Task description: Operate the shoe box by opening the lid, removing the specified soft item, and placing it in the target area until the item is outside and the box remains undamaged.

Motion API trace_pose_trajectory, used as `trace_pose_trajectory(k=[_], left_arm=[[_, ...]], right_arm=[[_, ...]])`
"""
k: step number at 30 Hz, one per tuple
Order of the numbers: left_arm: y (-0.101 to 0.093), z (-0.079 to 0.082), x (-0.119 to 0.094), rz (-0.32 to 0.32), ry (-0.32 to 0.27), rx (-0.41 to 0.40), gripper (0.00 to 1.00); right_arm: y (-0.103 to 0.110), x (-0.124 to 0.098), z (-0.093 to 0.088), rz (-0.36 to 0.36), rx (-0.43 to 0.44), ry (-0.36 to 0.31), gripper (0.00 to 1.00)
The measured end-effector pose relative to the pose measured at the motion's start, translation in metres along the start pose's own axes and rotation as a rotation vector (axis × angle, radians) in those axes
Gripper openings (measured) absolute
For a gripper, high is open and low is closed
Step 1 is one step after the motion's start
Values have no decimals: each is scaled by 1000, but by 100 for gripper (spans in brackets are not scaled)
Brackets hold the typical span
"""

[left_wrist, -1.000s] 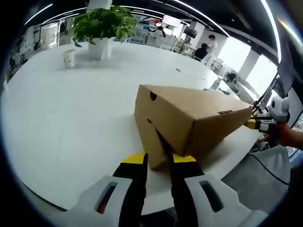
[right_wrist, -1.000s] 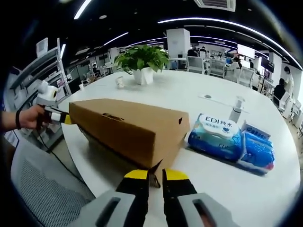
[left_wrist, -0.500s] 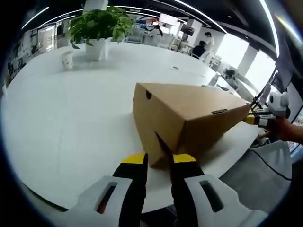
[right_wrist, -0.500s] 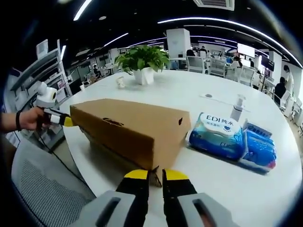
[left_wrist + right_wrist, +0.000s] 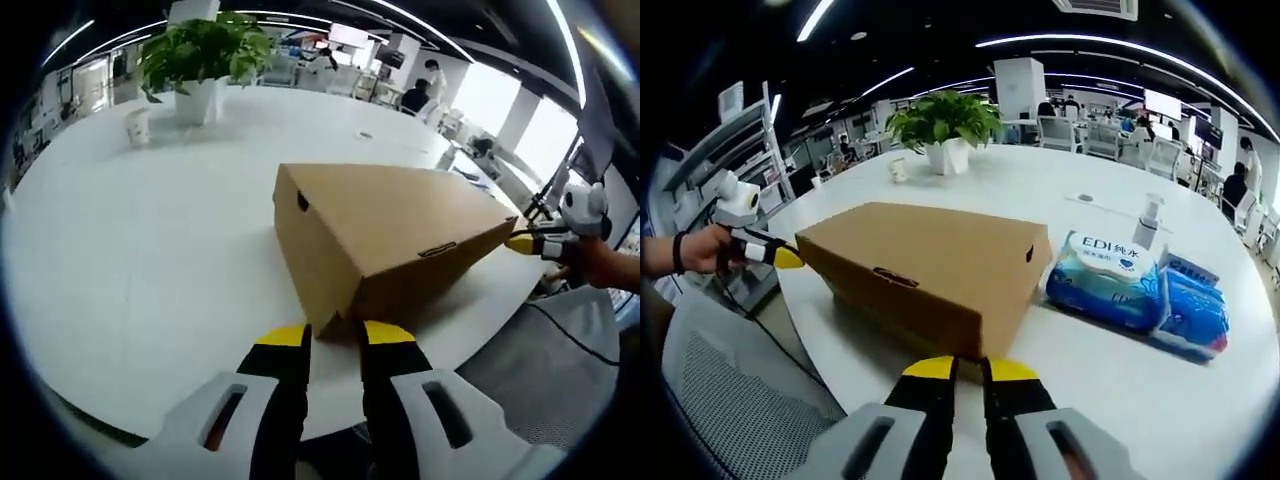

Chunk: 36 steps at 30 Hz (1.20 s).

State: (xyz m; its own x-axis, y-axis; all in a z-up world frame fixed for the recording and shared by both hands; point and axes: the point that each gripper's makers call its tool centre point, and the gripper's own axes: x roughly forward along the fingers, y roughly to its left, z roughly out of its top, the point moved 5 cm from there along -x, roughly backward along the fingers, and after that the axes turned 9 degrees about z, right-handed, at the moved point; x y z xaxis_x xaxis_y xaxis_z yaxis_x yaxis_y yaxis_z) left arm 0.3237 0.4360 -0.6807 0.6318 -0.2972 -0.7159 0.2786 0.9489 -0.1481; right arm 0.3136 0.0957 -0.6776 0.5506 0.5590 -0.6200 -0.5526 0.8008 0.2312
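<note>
Left gripper view: shoe box lies lid-down, long axis running between both grippers; left gripper and right gripper each pinch an end corner.

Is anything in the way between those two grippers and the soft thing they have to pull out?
Yes: the closed brown cardboard shoe box itself. Its lid is down, hiding whatever lies inside.
</note>
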Motion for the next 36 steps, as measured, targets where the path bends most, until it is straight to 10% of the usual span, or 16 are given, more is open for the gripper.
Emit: trace_pose_trajectory(k=[36], left_arm=[[6,-1,-11,10,1,2,21]], right_arm=[[-13,-18,-3,24,16,5,21]])
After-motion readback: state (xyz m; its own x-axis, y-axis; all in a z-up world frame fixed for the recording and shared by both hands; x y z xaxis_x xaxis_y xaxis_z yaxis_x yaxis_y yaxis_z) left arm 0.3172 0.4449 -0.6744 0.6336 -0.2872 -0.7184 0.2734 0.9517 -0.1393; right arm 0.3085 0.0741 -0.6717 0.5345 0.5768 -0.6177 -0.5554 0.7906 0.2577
